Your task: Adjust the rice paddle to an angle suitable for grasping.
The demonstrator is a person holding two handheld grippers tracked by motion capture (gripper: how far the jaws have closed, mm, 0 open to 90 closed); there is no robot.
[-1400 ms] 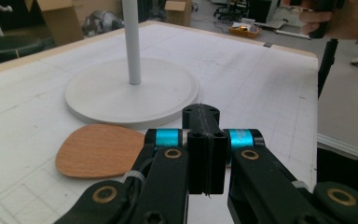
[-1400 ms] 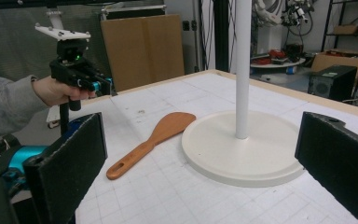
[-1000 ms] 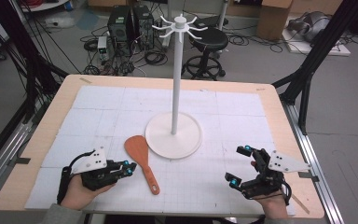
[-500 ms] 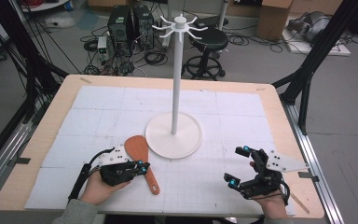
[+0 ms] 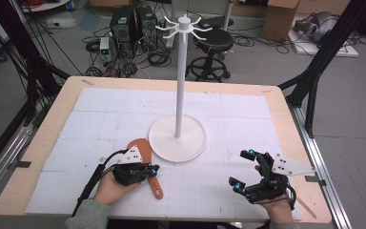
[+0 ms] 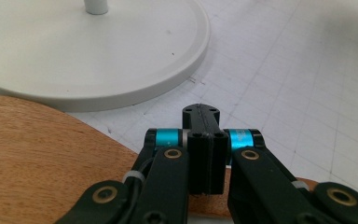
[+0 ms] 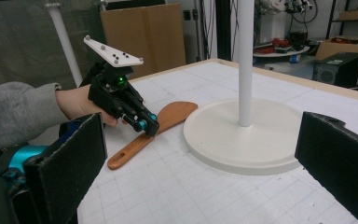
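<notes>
My left gripper (image 5: 148, 170) has slid right onto the flat brown wooden spatula (image 5: 145, 155), fingers pressed together over its neck; my right gripper (image 5: 244, 168) gapes wide.

My left gripper (image 5: 148, 170) sits low at the near left, tipped nose-down, its jaws pressed flat together with no gap between them in the left gripper view. My left hand (image 5: 112, 187) wraps its body from behind, grey sleeve (image 5: 86, 218) trailing back toward me. My right gripper (image 5: 241, 168) rests well apart at the near right, jaws spread wide, my right hand (image 5: 277, 206) cupping it from behind.
</notes>
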